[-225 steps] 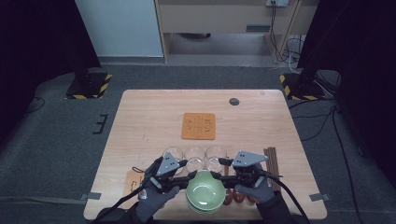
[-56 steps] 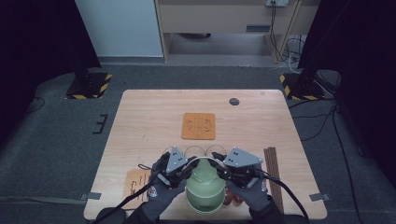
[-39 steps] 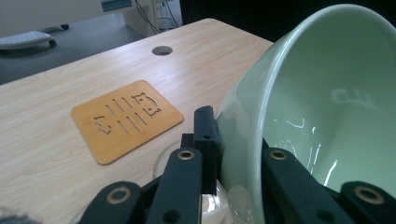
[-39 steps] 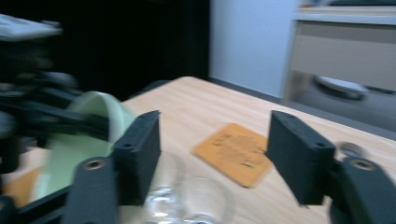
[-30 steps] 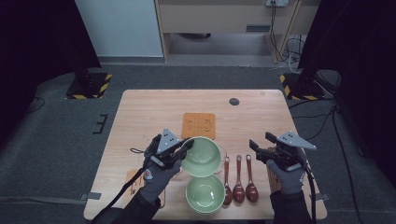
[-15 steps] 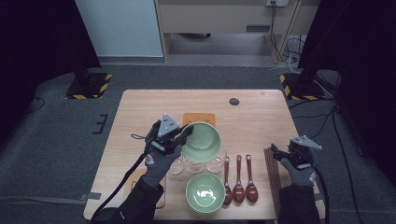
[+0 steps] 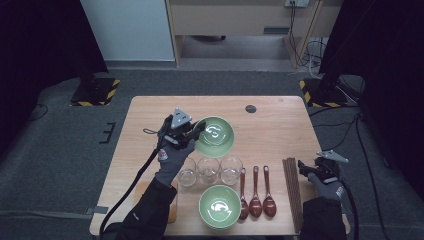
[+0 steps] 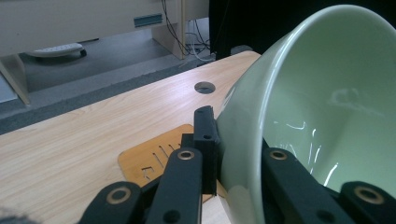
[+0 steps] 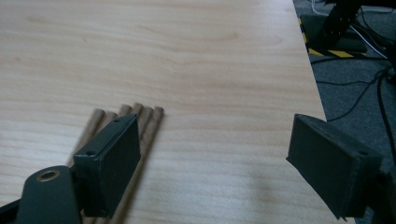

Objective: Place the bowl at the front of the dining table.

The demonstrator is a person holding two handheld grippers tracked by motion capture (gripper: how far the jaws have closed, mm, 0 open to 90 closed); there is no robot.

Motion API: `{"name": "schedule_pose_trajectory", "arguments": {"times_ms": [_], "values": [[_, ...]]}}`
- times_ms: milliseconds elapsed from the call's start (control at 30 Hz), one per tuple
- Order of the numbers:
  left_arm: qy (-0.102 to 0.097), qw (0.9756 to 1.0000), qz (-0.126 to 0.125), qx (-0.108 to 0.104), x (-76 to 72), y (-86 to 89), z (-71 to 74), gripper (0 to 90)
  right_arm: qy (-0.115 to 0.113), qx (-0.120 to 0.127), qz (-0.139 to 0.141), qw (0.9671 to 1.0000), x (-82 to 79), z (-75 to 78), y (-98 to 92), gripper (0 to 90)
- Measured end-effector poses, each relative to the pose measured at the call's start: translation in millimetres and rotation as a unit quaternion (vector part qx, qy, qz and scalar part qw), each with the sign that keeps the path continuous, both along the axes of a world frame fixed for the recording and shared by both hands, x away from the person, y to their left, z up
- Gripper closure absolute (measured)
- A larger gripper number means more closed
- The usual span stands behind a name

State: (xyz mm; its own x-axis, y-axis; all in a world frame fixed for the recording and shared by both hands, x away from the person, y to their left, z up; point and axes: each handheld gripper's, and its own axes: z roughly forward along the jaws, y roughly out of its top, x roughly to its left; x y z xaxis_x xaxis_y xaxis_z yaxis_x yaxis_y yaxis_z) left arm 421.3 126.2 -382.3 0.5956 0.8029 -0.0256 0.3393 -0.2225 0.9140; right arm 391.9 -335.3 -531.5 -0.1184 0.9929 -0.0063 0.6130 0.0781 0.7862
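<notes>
My left gripper (image 7: 192, 132) is shut on the rim of a pale green bowl (image 7: 216, 136), one jaw inside and one outside (image 8: 205, 140). It holds the bowl (image 8: 327, 116) tilted above the table's middle, over an orange coaster (image 8: 154, 156). A second green bowl (image 7: 220, 206) sits at the near edge. My right gripper (image 7: 315, 168) is low at the table's right edge. Its jaws (image 9: 215, 140) stand wide open and have just been opening, with bare wood between them. The far ends of the brown chopsticks (image 9: 140, 116) lie under its left jaw.
Three clear glasses (image 7: 208, 170) stand in a row before the near bowl. Three dark wooden spoons (image 7: 255, 192) lie right of them, then the chopsticks (image 7: 291, 190). A black round cap (image 7: 250, 108) sits near the far edge. Another orange coaster (image 7: 173, 206) lies under the left forearm.
The left gripper has carried the bowl farther from the person, toward the table's middle. The right gripper has sunk toward the table's right edge beside the chopsticks, and its jaws stand wider.
</notes>
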Motion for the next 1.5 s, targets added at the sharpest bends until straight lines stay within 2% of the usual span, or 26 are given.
{"name": "schedule_pose_trajectory", "arguments": {"times_ms": [300,633,1067,1300,1500], "values": [[0.009,0.9999,0.007,-0.003,16.6,-3.3,0.5,82.2,0.029,-0.015,0.012,0.9994,1.6,-14.6,-7.2,14.8],[0.018,0.9996,0.014,-0.017,26.4,0.4,4.0,82.2,0.030,-0.006,0.014,0.9994,1.7,-15.6,-9.7,13.9],[0.020,0.9994,0.029,-0.006,46.6,-0.7,12.0,82.2,0.036,0.003,0.013,0.9993,2.4,-15.9,-11.1,12.5],[0.031,0.9989,0.032,-0.014,57.3,-1.1,12.7,82.2,0.037,0.004,0.015,0.9992,2.6,-16.1,-11.1,11.8],[0.040,0.9984,0.039,-0.010,67.5,-1.6,11.6,82.2,0.037,0.005,0.015,0.9992,2.7,-16.1,-11.0,11.7]]}}
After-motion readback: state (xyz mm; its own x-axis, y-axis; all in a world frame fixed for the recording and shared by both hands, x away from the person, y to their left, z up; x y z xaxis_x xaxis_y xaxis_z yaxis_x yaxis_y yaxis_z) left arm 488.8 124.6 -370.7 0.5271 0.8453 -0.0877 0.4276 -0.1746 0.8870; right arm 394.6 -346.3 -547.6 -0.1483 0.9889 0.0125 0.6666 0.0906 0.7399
